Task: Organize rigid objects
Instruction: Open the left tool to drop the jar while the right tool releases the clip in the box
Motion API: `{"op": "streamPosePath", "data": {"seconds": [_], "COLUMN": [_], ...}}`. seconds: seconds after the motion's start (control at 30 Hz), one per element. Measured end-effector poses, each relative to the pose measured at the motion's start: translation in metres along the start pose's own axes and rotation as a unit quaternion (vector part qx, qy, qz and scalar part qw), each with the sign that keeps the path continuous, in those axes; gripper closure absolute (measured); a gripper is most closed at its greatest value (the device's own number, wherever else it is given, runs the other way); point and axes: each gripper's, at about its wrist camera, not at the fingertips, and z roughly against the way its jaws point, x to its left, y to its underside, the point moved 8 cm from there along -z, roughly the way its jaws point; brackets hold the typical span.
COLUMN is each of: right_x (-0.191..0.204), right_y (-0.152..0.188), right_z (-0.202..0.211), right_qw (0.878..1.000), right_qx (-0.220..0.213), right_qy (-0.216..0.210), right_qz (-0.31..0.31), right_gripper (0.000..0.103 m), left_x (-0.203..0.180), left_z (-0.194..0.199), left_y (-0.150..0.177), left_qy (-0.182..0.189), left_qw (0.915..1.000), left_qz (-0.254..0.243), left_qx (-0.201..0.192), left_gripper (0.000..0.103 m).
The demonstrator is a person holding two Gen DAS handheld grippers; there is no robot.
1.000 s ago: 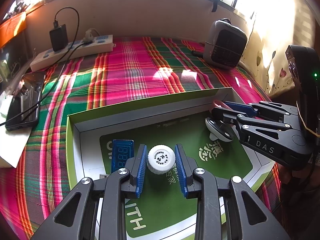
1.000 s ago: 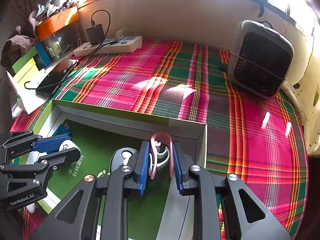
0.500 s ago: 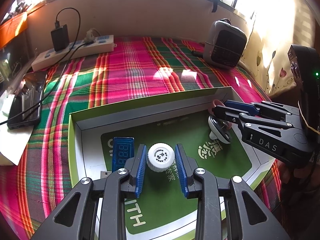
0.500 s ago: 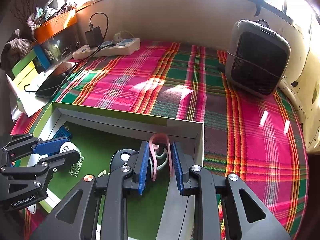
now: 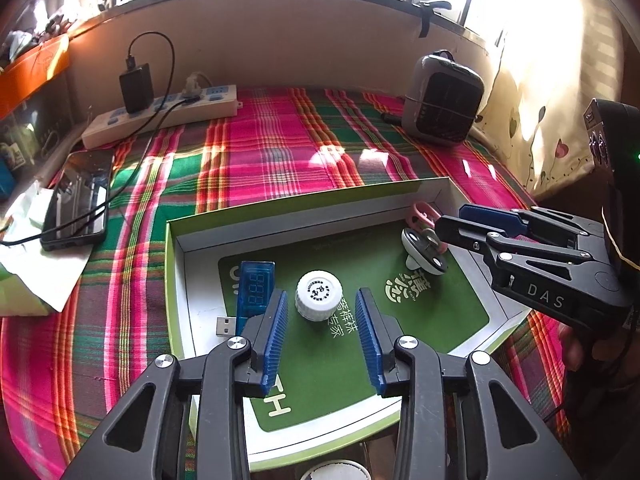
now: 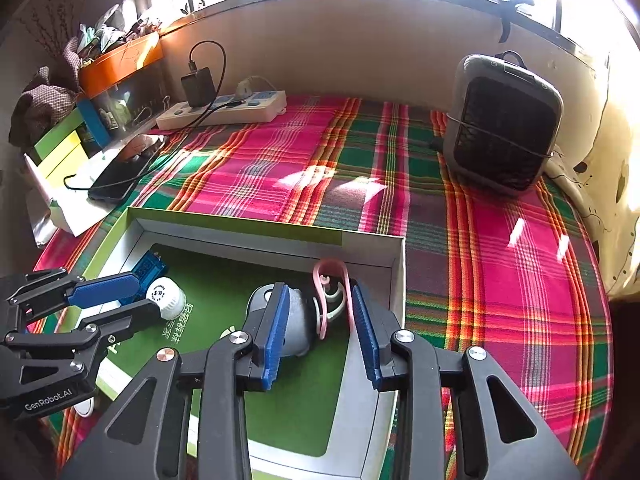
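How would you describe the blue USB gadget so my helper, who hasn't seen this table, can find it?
Find the shallow green-rimmed cardboard box on the plaid cloth. On its green floor, near its left wall, lies the translucent blue USB meter, beside the round white ribbed bottle cap. Only it is flat and rectangular, with a digit display and a metal plug.

plaid cloth (image 5: 280, 152) bears box (image 5: 304, 200), heater (image 5: 442, 96), phone (image 5: 78, 200)
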Motion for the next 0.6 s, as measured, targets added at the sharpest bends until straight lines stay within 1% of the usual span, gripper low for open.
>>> {"op": "streamPosePath", "data": {"seconds": [0.33, 0.6], "right_x": [0.003, 0.012], "right_y": [0.013, 0.036], "right_z": [0.031, 0.057], "right_qw": [1.000, 0.999], "right_qx": [-0.018, -0.027], "right_qy": [-0.003, -0.008], "right_qz": [-0.012, -0.020], "right_gripper": [0.068, 0.068], "left_x": [-0.006, -0.007], "left_z": [0.030, 0.052], "left_y": [0.013, 0.032], "left_qy": [-0.003, -0.002], "left_qw": [0.9998, 0.9995], "left_qz": [0.002, 0.013], "left_qx": [-0.018, -0.029], "left_gripper": [0.068, 0.067]}}
